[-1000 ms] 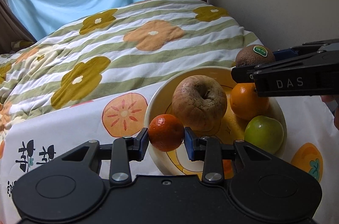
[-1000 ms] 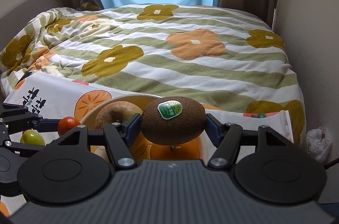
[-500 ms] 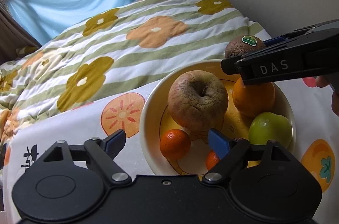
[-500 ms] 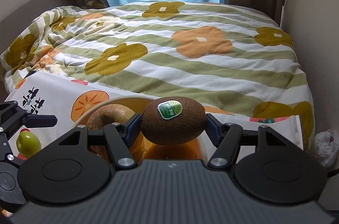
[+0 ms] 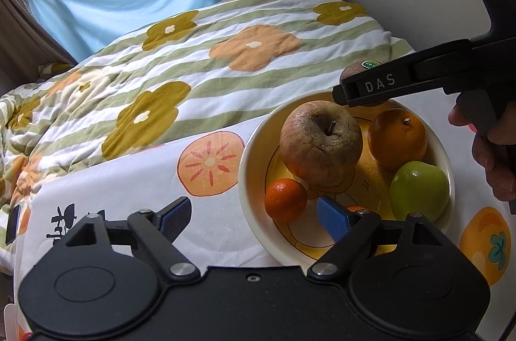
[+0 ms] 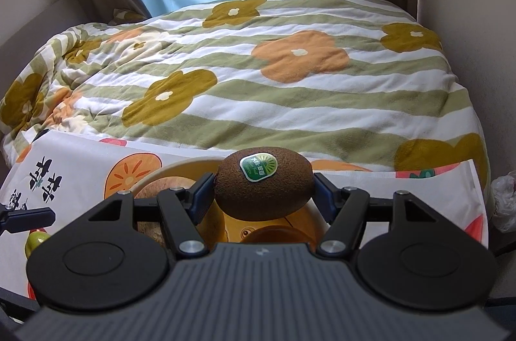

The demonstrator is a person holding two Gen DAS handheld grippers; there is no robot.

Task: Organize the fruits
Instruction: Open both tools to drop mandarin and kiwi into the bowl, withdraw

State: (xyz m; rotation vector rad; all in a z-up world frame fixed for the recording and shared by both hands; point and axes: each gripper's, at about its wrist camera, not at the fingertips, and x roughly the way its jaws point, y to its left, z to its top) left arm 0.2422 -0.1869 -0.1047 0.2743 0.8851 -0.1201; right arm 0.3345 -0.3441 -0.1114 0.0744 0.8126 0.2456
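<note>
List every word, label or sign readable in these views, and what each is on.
"DAS": white letters on the side of the right gripper.
Green sticker on the kiwi: print too small to read.
Black characters on the white cloth: illegible.

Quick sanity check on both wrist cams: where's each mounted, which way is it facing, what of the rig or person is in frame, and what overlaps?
Left wrist: on the left claw, angled down at the bowl from its near-left side; its open fingers, the right claw from the side, and a hand show.
Right wrist: on the right claw, angled down over the bowl toward the bed; its fingers grip the kiwi; the left claw's tip shows at left.
Shared: kiwi, bowl, apple, green fruit, bed.
</note>
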